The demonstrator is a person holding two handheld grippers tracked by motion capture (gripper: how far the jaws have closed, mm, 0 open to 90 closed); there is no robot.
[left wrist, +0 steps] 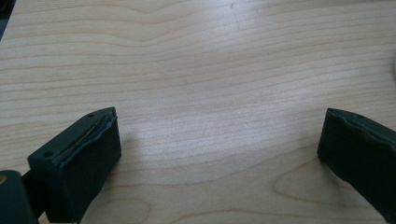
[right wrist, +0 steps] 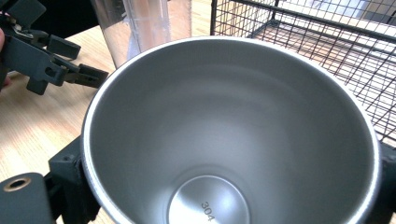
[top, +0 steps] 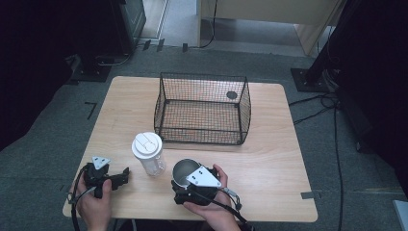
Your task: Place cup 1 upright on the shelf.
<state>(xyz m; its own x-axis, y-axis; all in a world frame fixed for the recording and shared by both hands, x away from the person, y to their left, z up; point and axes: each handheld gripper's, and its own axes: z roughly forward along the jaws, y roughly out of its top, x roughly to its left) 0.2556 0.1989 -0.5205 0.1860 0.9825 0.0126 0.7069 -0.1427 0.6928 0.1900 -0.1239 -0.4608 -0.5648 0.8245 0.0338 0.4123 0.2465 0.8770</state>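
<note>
Gripping steel cup | between right tool jaws | table

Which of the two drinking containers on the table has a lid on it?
The clear plastic tumbler carries a white lid. The steel cup beside it is open-topped and empty, sitting between the jaws of the right tool.

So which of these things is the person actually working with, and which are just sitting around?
In use, it seems:
steel cup, clamped between the right gripper's jaws
wire basket, a likely place for it
left gripper, open over bare table

Just around:
lidded clear bottle, untouched for now
cables on the floor
</note>
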